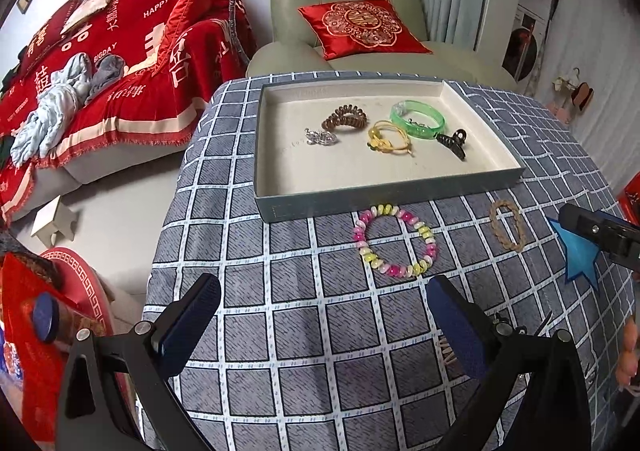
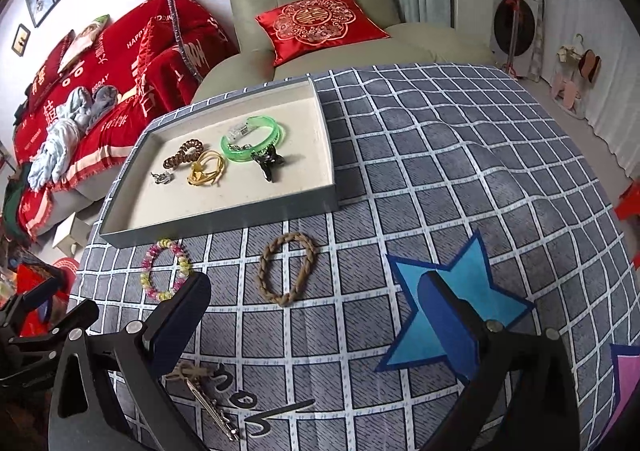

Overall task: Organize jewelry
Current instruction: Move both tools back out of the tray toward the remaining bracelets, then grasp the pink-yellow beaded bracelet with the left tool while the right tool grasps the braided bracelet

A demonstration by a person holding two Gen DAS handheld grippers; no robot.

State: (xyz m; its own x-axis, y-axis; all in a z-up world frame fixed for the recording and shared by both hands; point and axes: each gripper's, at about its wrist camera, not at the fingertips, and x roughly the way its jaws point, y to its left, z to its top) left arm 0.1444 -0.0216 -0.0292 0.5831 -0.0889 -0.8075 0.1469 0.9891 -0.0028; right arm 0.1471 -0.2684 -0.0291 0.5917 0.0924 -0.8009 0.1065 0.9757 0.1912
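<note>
left gripper [image 1: 324, 325] was held spread, empty | right gripper [image 2: 316, 315] likewise | glossy beaded bracelet [image 1: 394, 241] and braided rope ring [image 2: 286, 269] lay on checked tabletop [image 2: 440, 155], near shallow rectangular tray [image 1: 384, 197]

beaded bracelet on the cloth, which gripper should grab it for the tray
Left. The beaded bracelet lies just ahead of the open left gripper, between it and the tray. From the right gripper it sits off to the side, past its left finger.

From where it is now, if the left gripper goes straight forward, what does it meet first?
Probably the beaded bracelet, lying on the tablecloth ahead of the open left gripper; the tray comes after. Depth is uncertain.
</note>
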